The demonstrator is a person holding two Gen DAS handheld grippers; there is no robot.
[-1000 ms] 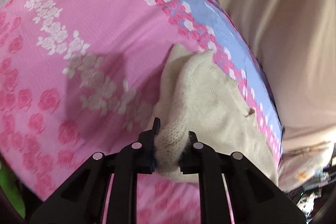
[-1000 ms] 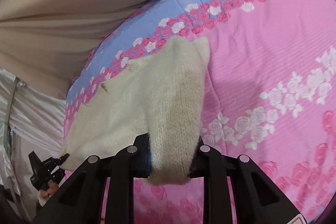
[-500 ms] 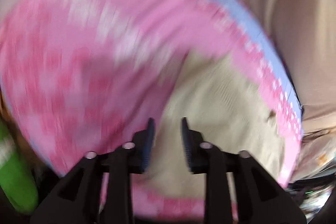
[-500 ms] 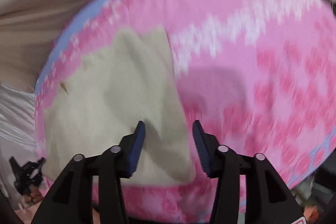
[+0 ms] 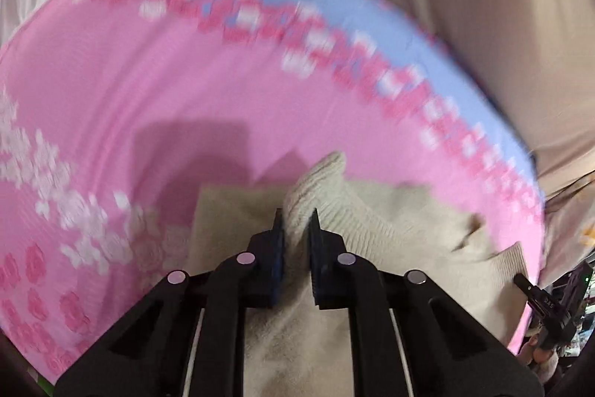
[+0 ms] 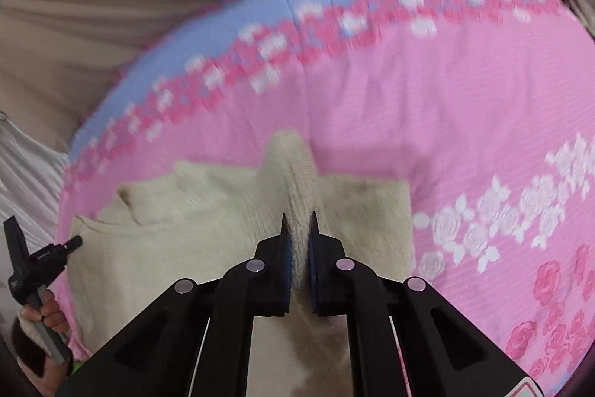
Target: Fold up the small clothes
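The sweater (image 6: 208,248) is a cream knit lying flat on the pink sheet (image 6: 465,106), near its blue-edged side. Looks soft, floppy and light, stretchy too, so I'd guess it sags and drags rather than holding a crease. The left gripper (image 5: 296,222) is closing, with a ridge of knit already bunched between its jaws. The right gripper (image 6: 297,224) is clamped tight on another pinched ridge. Best grabbing it at edges or hems, not mid-panel, since a pinch there only tents it up.
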